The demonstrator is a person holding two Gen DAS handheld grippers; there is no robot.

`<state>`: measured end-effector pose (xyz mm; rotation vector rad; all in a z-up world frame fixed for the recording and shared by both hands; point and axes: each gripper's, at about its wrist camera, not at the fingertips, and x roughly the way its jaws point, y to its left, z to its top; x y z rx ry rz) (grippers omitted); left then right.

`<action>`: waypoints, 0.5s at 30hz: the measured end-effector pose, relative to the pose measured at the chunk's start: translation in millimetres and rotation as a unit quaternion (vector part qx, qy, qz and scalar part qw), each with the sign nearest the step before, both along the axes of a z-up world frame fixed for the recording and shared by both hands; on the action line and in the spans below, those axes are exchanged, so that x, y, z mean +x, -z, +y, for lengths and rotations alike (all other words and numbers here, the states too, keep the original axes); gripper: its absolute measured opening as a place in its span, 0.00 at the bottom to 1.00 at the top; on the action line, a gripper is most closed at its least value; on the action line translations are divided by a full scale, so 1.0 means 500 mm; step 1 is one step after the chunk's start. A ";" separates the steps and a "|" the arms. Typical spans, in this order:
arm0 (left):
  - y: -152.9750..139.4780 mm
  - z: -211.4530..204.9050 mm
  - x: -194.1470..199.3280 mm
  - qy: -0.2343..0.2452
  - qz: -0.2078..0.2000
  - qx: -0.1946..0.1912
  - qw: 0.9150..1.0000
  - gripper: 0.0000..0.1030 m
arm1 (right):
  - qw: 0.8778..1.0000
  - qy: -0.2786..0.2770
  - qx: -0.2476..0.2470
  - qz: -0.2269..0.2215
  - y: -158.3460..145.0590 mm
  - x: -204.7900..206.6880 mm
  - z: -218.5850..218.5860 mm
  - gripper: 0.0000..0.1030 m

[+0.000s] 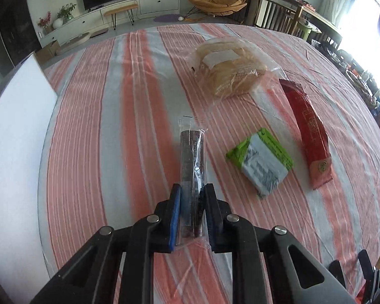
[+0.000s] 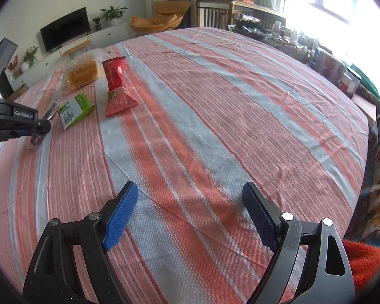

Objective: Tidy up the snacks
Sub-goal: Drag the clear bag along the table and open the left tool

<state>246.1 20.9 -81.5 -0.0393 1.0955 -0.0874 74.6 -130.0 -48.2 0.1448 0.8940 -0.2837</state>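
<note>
The red-and-grey striped tablecloth (image 2: 215,126) lies bare from 12 to 5 o'clock of the right gripper (image 2: 190,215), giving wide free passage there. At 10 to 11 o'clock the way is crowded: a green-and-white flat packet (image 2: 74,110), a tall red foil snack pouch (image 2: 117,86) and a clear bag of yellow bread (image 2: 82,72) sit near one another. At 9 o'clock the left gripper (image 2: 41,129), clamped on a dark bar in clear wrapper (image 1: 191,162), blocks that side. A white board (image 1: 15,136) walls its own 9 o'clock edge.
</note>
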 end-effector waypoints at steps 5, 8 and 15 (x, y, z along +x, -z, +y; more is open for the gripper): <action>-0.005 0.030 -0.140 -0.005 -0.001 -0.010 1.000 0.17 | 1.000 0.000 0.000 0.000 0.000 0.000 0.000 0.85; -0.001 0.050 -0.188 -0.017 -0.002 -0.024 1.000 0.29 | 1.000 0.000 0.000 0.000 0.000 0.000 0.000 0.85; 0.023 0.057 -0.175 -0.040 -0.039 0.013 0.998 0.84 | 1.000 0.000 0.000 0.000 0.000 0.000 0.000 0.85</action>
